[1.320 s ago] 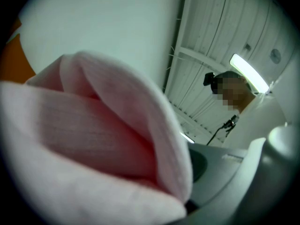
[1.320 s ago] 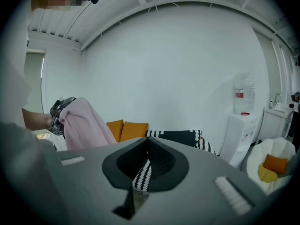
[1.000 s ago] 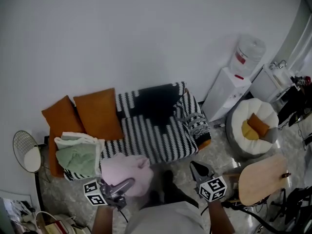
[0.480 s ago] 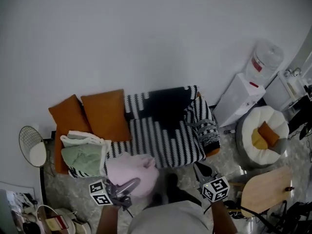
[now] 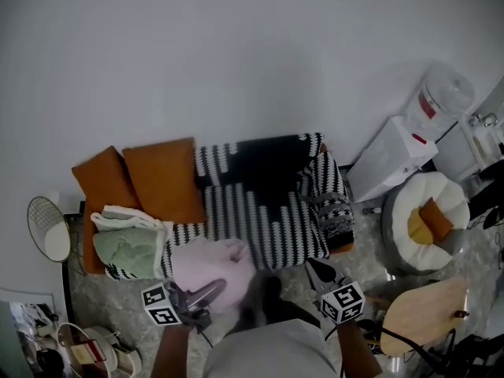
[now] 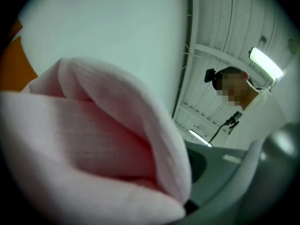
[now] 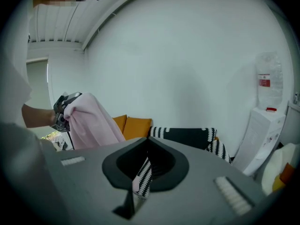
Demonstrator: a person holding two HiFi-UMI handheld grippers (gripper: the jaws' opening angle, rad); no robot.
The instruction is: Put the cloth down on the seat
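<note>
Pink cloth – pinched by left fingers, right fingers pressed together – now nearer the sofa.

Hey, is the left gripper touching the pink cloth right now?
Touching. The right gripper view shows the pink cloth hanging from the left gripper, and in the left gripper view the cloth fills the space between its jaws.

— What's the person wearing?
— A pale grey top, forearms bare.
— The tools?
— A grey metal left gripper, a matte grey right gripper; each carries a white cube with black square markers.
</note>
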